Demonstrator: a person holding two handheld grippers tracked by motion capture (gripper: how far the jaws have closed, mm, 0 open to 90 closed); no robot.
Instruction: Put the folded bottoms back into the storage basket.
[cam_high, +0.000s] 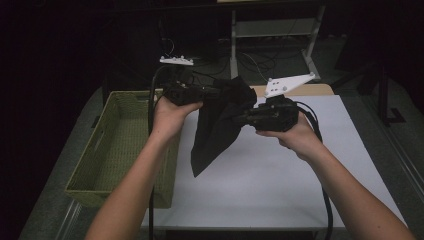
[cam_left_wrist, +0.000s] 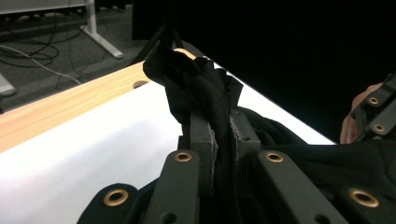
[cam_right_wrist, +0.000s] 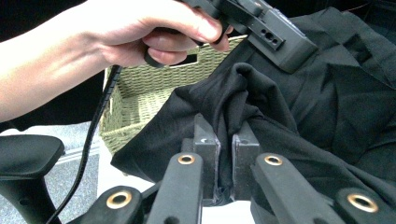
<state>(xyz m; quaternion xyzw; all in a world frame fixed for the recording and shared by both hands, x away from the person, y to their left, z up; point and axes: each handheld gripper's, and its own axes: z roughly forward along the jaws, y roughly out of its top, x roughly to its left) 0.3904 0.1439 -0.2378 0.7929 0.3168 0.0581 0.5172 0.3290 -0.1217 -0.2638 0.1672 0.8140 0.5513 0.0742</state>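
While both hands hold their tools above the white tabletop (cam_high: 280, 170), the high view shows the left claw (cam_high: 212, 92) and the right claw (cam_high: 240, 119) each clamped on a black cloth (cam_high: 217, 125), which hangs between them in a soft, pointed drape clear of the surface. A woven green basket (cam_high: 120, 150), rectangular with a handle slot, sits at the tabletop's left edge; a dark room with cables on the floor lies beyond.

From the left gripper view, the cloth (cam_left_wrist: 201, 88) bunches in crumpled folds above jaws pressed together on it, and a light wooden strip (cam_left_wrist: 70, 105) borders the white sheet.

From the right gripper view, matte folds of cloth (cam_right_wrist: 238, 93) rise from the closed jaws, with the left hand (cam_right_wrist: 140, 28) and the basket's weave (cam_right_wrist: 149, 98) behind.
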